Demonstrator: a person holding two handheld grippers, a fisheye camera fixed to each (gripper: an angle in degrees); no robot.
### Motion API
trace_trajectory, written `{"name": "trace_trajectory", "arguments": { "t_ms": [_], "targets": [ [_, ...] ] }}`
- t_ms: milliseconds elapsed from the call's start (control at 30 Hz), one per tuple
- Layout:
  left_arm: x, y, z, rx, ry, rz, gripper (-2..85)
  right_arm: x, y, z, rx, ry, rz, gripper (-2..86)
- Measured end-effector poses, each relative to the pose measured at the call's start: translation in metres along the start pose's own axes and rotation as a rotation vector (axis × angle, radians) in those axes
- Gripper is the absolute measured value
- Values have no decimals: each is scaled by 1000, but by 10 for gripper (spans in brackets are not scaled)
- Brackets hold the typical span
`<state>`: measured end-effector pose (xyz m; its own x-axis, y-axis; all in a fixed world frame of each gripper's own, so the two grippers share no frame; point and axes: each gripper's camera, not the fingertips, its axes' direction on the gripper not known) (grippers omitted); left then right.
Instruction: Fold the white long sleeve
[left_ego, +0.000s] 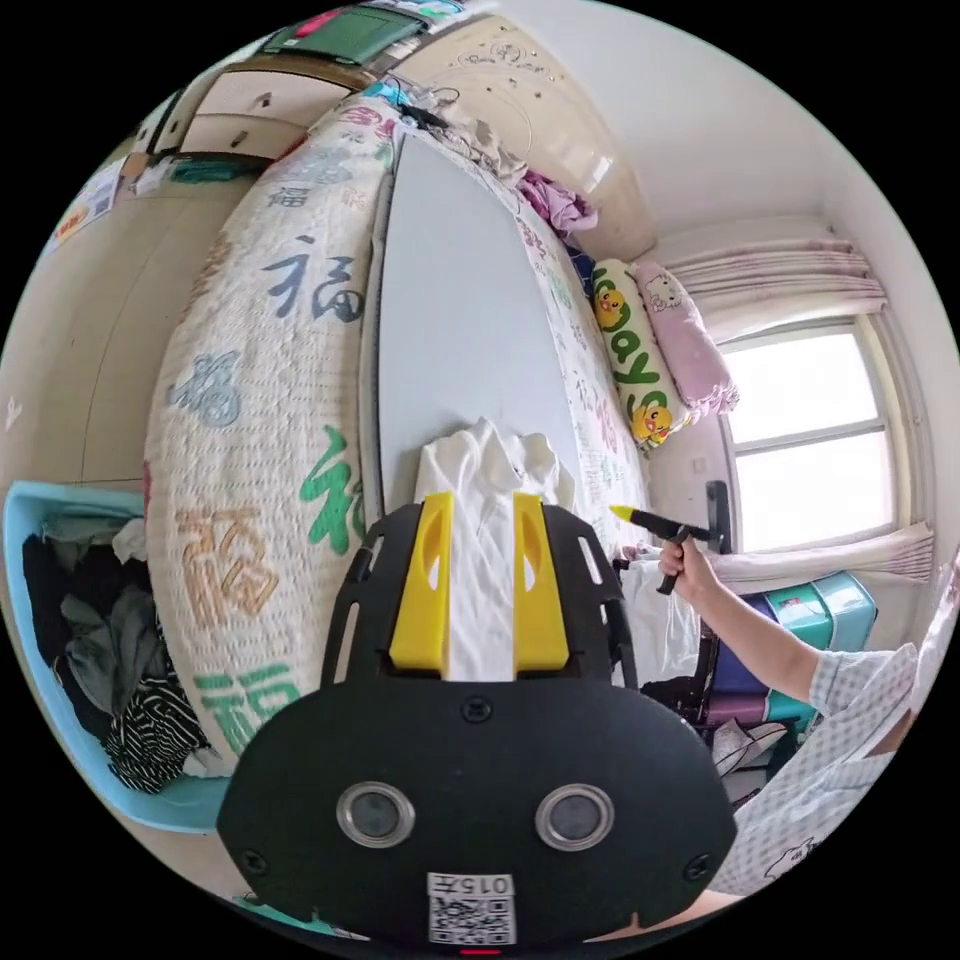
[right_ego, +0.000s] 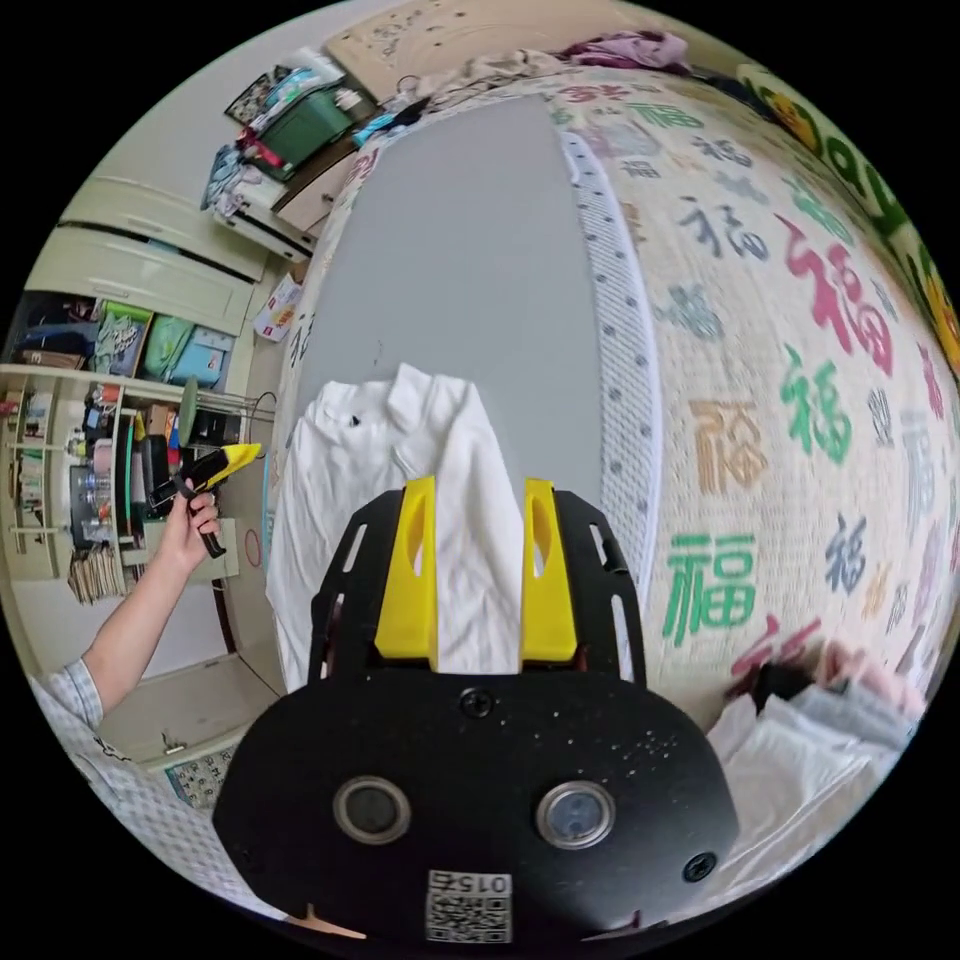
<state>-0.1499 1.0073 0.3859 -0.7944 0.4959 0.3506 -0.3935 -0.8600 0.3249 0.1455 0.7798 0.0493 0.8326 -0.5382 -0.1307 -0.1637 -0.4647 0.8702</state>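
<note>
The white long sleeve (left_ego: 482, 462) (right_ego: 350, 470) lies crumpled at the near end of a grey mat (left_ego: 450, 300) (right_ego: 450, 250) on the bed, collar toward the mat's middle. One side of it hangs over the bed's edge. My left gripper (left_ego: 482, 497) hovers above it with its yellow jaws apart, nothing pressed between them. It also appears in the right gripper view, held in a hand beside the bed (right_ego: 215, 465). My right gripper (right_ego: 478, 482) stands open over the garment as well. A hand holds it off the bed's edge in the left gripper view (left_ego: 650, 520).
A quilt (left_ego: 250, 420) (right_ego: 780, 400) printed with characters covers the bed around the mat. A blue basket (left_ego: 25, 530) of dark clothes stands on the floor. Pillows (left_ego: 640, 360) lie near the window (left_ego: 820, 440). Folded clothes (right_ego: 820, 720) sit on the quilt; shelves (right_ego: 70, 470) line the wall.
</note>
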Motion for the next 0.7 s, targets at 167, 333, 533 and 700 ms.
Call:
{"name": "trace_trajectory", "arguments": {
  "t_ms": [167, 333, 533, 700],
  "targets": [
    [-3, -54, 30, -59, -104, -28, 103, -16, -59, 34, -71, 16, -29, 136],
    [-9, -91, 56, -165, -130, -18, 97, -15, -80, 62, -103, -7, 5, 118],
    [1, -112, 67, -246, -168, 57, 38, -19, -81, 64, -82, 30, 15, 38],
    [12, -121, 55, -250, -182, 105, 1, -23, -79, 44, -56, 41, -9, 6]
  ]
}}
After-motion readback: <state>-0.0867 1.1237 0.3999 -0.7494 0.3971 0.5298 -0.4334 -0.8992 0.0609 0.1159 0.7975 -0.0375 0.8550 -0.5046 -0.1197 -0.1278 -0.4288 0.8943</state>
